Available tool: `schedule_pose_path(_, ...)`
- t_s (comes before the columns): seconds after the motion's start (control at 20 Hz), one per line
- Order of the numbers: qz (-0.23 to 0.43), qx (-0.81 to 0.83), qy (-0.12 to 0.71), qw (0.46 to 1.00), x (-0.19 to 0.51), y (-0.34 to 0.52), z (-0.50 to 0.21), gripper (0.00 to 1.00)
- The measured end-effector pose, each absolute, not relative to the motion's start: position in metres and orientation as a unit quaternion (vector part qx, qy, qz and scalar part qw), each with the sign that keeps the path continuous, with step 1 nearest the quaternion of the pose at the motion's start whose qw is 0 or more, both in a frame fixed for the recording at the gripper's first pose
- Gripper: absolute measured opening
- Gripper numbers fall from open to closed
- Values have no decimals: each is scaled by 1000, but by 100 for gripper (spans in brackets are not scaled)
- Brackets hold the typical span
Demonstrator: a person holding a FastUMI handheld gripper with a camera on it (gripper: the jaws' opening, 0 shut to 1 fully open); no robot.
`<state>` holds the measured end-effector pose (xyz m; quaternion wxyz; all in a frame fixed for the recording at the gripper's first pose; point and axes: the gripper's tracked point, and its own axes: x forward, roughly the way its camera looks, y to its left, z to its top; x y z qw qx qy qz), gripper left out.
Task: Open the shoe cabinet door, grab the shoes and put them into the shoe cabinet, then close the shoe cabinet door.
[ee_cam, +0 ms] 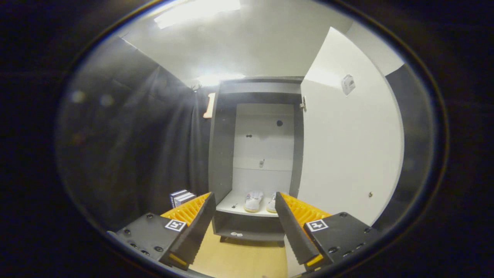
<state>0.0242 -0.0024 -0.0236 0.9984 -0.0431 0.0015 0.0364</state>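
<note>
White shoes [259, 201] sit side by side on the cabinet [222, 154] shelf, door [347, 146] swung wide open. My gripper [244, 210] fingers spread apart, holding nothing.

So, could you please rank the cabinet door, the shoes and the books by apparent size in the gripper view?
1. Door, open, largest.
2. Shoes on the shelf.
3. Books; near the shoes in apparent size, so unsure.
Gripper open, empty.

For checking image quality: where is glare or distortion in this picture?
Gripper view: ceiling light glares, with haze over the dark curtain; fisheye bends the open cabinet door; shoes on the shelf look soft; the tool is open, holding nothing.
</note>
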Motion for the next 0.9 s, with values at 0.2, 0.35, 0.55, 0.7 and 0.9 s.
schedule_pose_path(0.2, 19, -36, 12, 999, 20, -14, -30, 96)
schedule_pose_path(0.35, 15, -28, 9, 999, 3, -21, -28, 97)
schedule_pose_path(0.55, -48, -44, 10, 998, -41, -74, -23, 96)
schedule_pose_path(0.7, -101, -49, 15, 994, -84, -116, -15, 96)
schedule_pose_path(0.9, -168, -78, 32, 982, -113, -193, -9, 96)
